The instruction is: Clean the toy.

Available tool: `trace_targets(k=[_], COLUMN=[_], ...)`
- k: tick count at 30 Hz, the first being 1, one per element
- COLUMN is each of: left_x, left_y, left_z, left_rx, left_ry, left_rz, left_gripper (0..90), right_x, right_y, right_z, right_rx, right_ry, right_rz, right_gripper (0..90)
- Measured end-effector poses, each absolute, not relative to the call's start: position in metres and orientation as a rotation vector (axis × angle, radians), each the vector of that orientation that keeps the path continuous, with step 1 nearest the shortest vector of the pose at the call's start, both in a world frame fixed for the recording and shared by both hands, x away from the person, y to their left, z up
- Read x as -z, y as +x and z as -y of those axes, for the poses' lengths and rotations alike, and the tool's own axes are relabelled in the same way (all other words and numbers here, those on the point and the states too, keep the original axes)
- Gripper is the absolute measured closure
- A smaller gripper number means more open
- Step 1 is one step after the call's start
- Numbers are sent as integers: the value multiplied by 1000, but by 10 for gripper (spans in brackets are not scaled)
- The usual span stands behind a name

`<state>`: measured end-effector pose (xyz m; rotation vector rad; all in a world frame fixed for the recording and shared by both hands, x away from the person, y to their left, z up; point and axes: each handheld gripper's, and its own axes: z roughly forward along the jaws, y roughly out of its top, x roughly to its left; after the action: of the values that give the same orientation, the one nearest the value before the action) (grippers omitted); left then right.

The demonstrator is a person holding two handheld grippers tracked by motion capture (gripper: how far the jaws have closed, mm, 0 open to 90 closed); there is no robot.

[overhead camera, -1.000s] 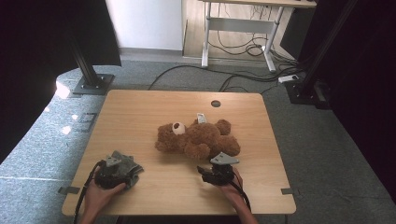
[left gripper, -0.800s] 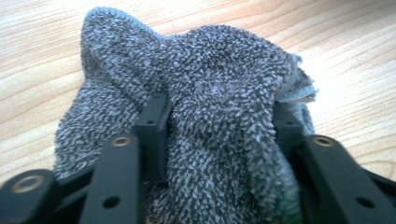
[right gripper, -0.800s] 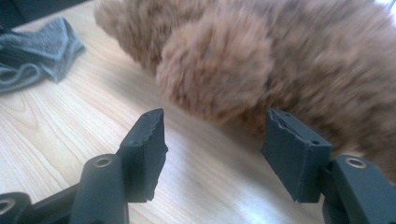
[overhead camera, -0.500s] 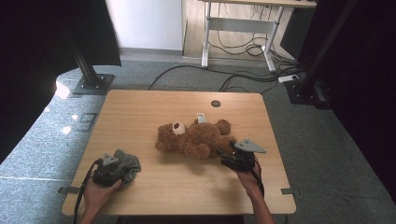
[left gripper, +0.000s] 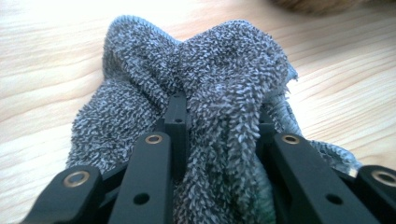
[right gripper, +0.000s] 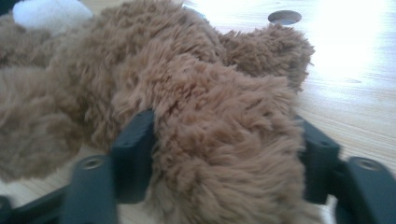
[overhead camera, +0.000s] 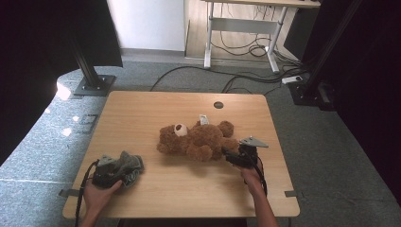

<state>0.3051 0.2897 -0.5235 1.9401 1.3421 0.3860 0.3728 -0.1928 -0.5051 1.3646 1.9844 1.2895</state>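
Note:
A brown teddy bear (overhead camera: 198, 139) lies on its back in the middle of the wooden table (overhead camera: 142, 113), head to the left. My right gripper (overhead camera: 227, 154) is at its lower right, open, with one furry leg (right gripper: 224, 140) between the jaws and fur brushing both. At the front left my left gripper (overhead camera: 109, 171) is shut on a crumpled grey terry cloth (overhead camera: 131, 164) that rests on the table. In the left gripper view the cloth (left gripper: 224, 70) bunches up between and over the left gripper's (left gripper: 219, 116) jaws.
A round cable hole (overhead camera: 218, 105) sits in the tabletop behind the bear. A white tag (overhead camera: 204, 119) sticks out by the bear's top. Black stand bases (overhead camera: 94, 85) and cables (overhead camera: 246, 78) lie on the floor beyond the table.
My right gripper has moved right and forward from the front edge to the bear's leg, which now sits between its jaws. The left gripper with the cloth has barely shifted.

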Motion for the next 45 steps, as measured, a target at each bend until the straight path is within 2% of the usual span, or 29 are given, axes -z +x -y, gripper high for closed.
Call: trace_targets(k=[5,9,15,28,32,37,45], left_x=[513,503,492,480,477,469,471], left_y=[302,301,308,339,340,333,344], left_z=[-282,-272,-249,-175,-161,-147,-92], left_rx=[-343,-313,-269,-299,-313,-271,-251], left_ry=[1853,1792,1776,1838,1837,1814,1917], left_rz=[-1246,-1184,-1104,-971,-943,-881,-789], left_gripper=[690,690,688,687,686,686,684], right_x=[506,509,515,521,523,524,524], right_y=[363,355,345,340,340,340,341], right_z=[194,193,196,197,197,198,199], right_rx=[-1304,-1279,-1282,-1288,-1297,-1305,-1311], right_ry=[1339,1315,1289,1290,1293,1295,1293], right_rz=[-1987,-2023,-2079,-2124,-2132,-2137,-2141], right_gripper=[513,547,556,558,557,556,555])
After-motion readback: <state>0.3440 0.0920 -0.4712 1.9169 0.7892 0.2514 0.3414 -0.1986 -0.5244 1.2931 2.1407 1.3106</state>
